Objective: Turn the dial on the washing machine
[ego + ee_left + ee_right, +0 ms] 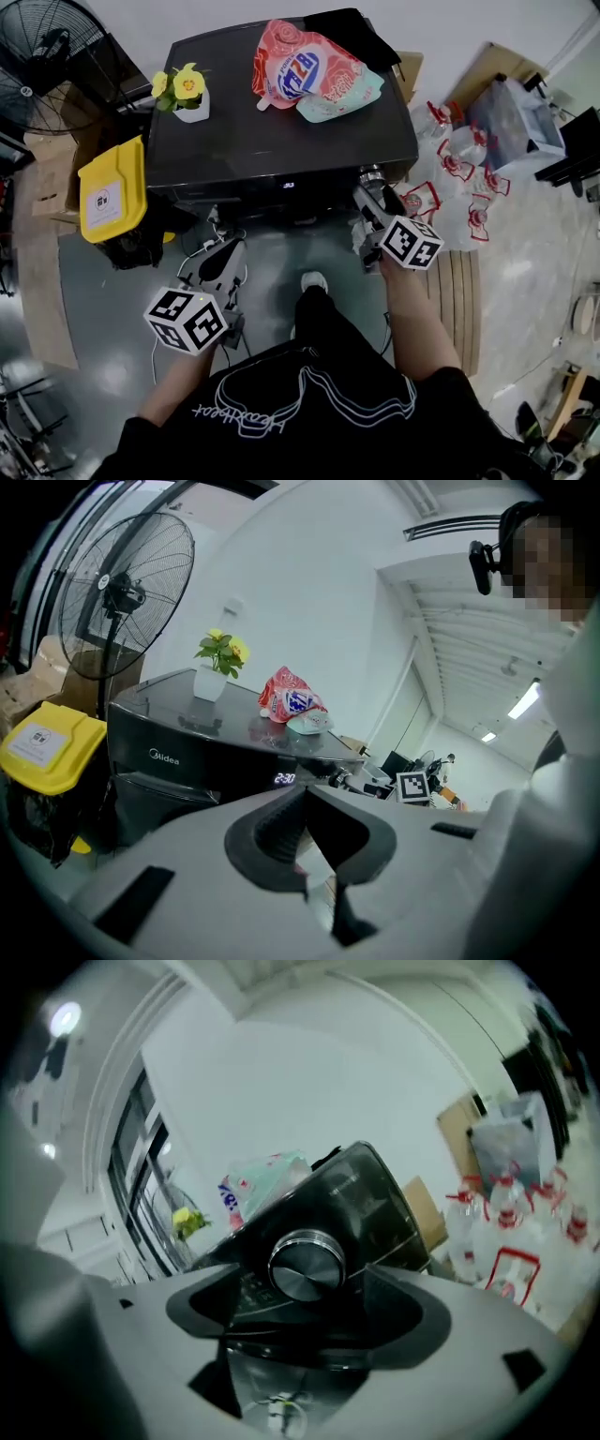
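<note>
Right claw (305,1309), jaws wide apart, frames the round brushed-metal dial (307,1265) without touching it, at the right end of the black washing machine's (262,141) front panel. Likely next: clamp the rim squarely, then twist. Left claw (305,803) hangs low, jaws together, empty.

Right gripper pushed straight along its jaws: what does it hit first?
The silver dial on the washing machine, centred between the right gripper's open jaws; the pads look clear of it.
</note>
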Action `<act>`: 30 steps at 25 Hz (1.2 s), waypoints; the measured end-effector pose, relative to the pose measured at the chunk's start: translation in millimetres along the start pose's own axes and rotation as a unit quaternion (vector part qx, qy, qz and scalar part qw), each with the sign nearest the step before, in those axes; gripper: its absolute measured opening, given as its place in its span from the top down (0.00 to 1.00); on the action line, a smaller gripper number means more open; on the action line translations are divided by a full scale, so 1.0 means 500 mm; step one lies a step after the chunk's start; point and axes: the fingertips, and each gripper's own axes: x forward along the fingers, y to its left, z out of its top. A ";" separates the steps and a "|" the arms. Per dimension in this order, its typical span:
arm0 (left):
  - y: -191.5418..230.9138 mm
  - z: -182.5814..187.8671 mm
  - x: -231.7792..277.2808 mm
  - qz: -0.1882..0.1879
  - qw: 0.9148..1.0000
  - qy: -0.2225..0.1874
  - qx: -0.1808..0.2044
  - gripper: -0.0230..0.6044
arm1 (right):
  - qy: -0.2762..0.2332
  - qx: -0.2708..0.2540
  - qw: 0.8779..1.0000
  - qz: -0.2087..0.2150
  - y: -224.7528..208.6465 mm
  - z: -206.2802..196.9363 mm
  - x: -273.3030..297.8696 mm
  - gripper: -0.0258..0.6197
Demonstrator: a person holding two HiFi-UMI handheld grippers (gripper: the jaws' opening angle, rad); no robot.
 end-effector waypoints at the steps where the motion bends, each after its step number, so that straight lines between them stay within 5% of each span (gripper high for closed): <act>1: 0.000 -0.002 -0.002 0.000 1.000 0.000 -0.002 0.96 | 0.007 -0.058 0.998 -0.014 0.001 -0.001 -0.004 0.33; 4: -0.001 -0.004 -0.007 0.001 1.000 0.000 -0.005 0.96 | 0.025 -0.229 0.972 -0.054 0.011 -0.001 -0.013 0.33; 9: 0.005 -0.011 -0.022 0.011 1.000 -0.002 -0.008 0.96 | 0.042 -0.468 0.874 -0.123 0.023 0.006 -0.018 0.35; 12: 0.007 -0.009 -0.029 0.016 1.000 -0.006 -0.010 0.96 | 0.051 -0.532 0.834 -0.139 0.020 0.002 -0.014 0.38; 21: 0.025 -0.026 -0.047 0.038 0.999 -0.004 -0.017 0.96 | 0.050 -0.620 0.768 -0.153 0.025 -0.011 0.016 0.44; 30: 0.039 -0.031 -0.048 0.049 0.999 -0.003 -0.021 0.96 | 0.041 -0.619 0.767 -0.167 0.017 -0.013 0.029 0.53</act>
